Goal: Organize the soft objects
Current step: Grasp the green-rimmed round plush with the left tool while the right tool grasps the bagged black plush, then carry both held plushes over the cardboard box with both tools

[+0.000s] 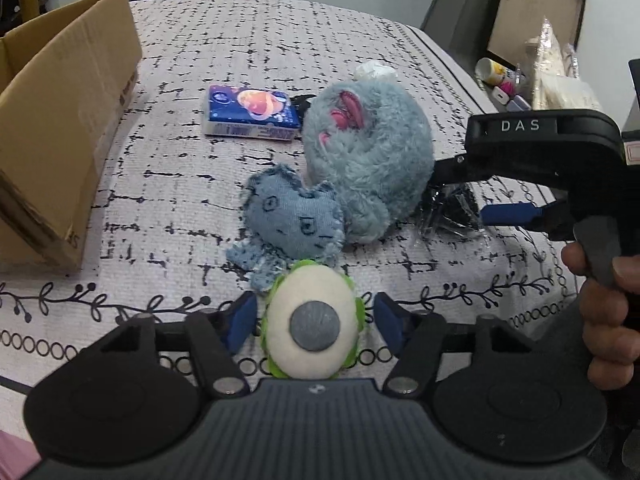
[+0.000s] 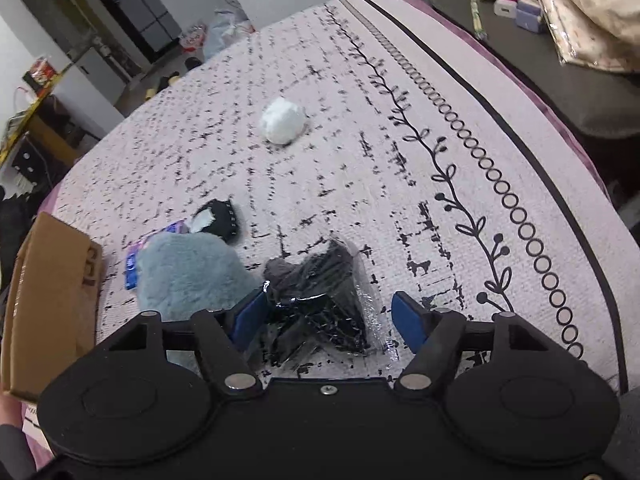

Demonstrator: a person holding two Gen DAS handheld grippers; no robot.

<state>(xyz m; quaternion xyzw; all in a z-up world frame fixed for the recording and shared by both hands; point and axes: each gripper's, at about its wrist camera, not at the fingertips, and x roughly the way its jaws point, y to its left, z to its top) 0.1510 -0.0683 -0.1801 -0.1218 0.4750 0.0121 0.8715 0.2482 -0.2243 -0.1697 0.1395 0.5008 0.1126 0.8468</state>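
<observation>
1. We judge the job barely begun: every soft thing we can see lies on the patterned cover (image 1: 192,184), and the box (image 1: 60,128) at its left edge shows us only its outer wall, so we cannot tell what, if anything, is inside.

2. Our left gripper (image 1: 312,320) straddles the egg toy (image 1: 310,320), a white felt oval with a green fringe and a grey disc. The blue pads sit just beside its sides; a sliver of gap shows on each side, so we call the jaws half-spread, not yet pinching.

3. The egg toy's long axis runs away from us, its narrower end toward the denim cat (image 1: 292,220), which touches it.

4. Our right gripper (image 2: 326,320) brackets the wrapped dark cloth (image 2: 320,304). The left pad touches the wrap and the right pad stands clear, so these jaws are also part-spread with nothing clamped.

5. The cloth packet's long axis runs up the right-wrist view, tilted slightly right at the far end.

6. Still loose: the blue plush (image 1: 360,160) beside the cat, the tissue pack (image 1: 250,114) behind it, the white ball (image 2: 283,120) well apart, and a black-and-white piece (image 2: 218,220) near the plush.

7. We reckon everything remains to be boxed, starting with these two grasps.
</observation>
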